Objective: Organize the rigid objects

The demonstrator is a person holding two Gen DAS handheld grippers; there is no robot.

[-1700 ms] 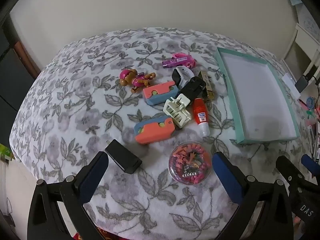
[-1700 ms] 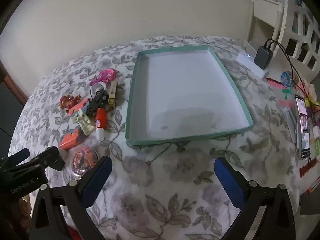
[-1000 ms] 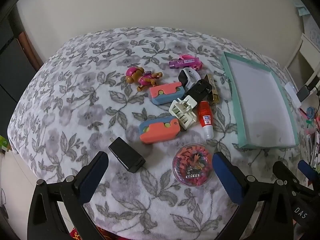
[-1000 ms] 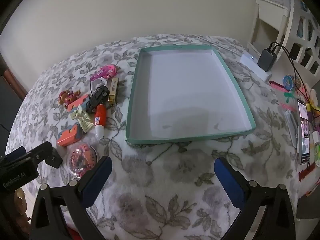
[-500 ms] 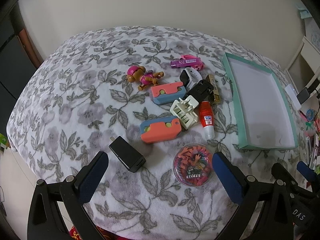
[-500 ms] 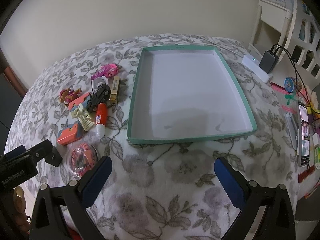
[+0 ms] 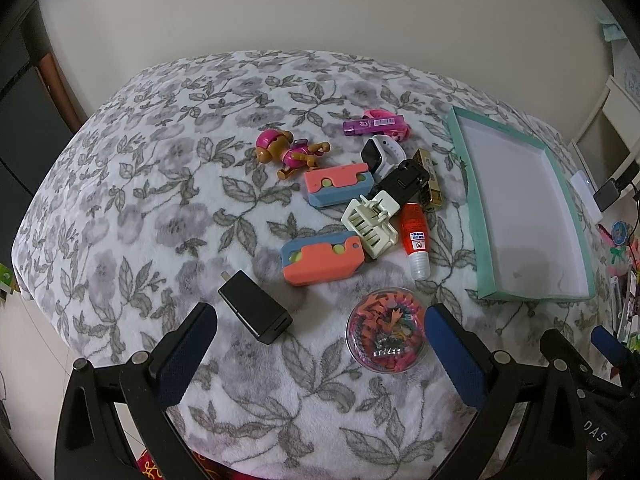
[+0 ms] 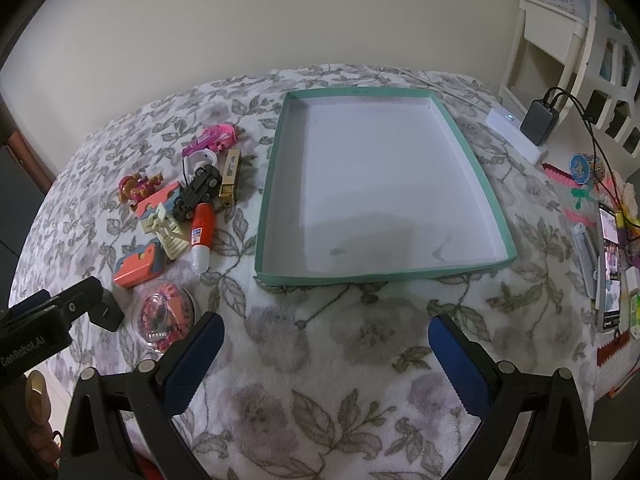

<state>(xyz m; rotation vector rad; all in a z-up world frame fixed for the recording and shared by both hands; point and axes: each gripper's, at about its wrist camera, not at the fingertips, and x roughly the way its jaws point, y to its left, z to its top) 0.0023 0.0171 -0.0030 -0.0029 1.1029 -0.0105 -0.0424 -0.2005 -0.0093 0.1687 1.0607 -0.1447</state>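
Note:
Small rigid objects lie clustered on the floral blanket. Among them are a black charger point(image 7: 255, 311), a round clear case of colourful bits point(image 7: 386, 328), two orange-and-blue toys point(image 7: 323, 258) point(image 7: 339, 183), a cream hair claw point(image 7: 371, 225), a red glue bottle point(image 7: 415, 234), a black toy car point(image 7: 404, 180), a pink figure point(image 7: 290, 152) and a purple-pink toy point(image 7: 376, 125). An empty teal-rimmed tray point(image 8: 493, 204) point(image 7: 466, 184) lies to their right. My left gripper point(image 7: 320, 344) hovers open above the charger and round case. Over bare blanket in front of the tray, my right gripper point(image 8: 322, 350) is open.
A power strip with a black adapter point(image 8: 540, 120), a phone point(image 8: 610, 268) and small clutter lie along the right edge. A white shelf point(image 8: 560, 20) stands at the back right. The blanket drops away at the left and near edges. The wall runs behind.
Both grippers have drawn back and up slightly, so the objects and tray look a little farther and more centred. Nothing on the blanket has moved.

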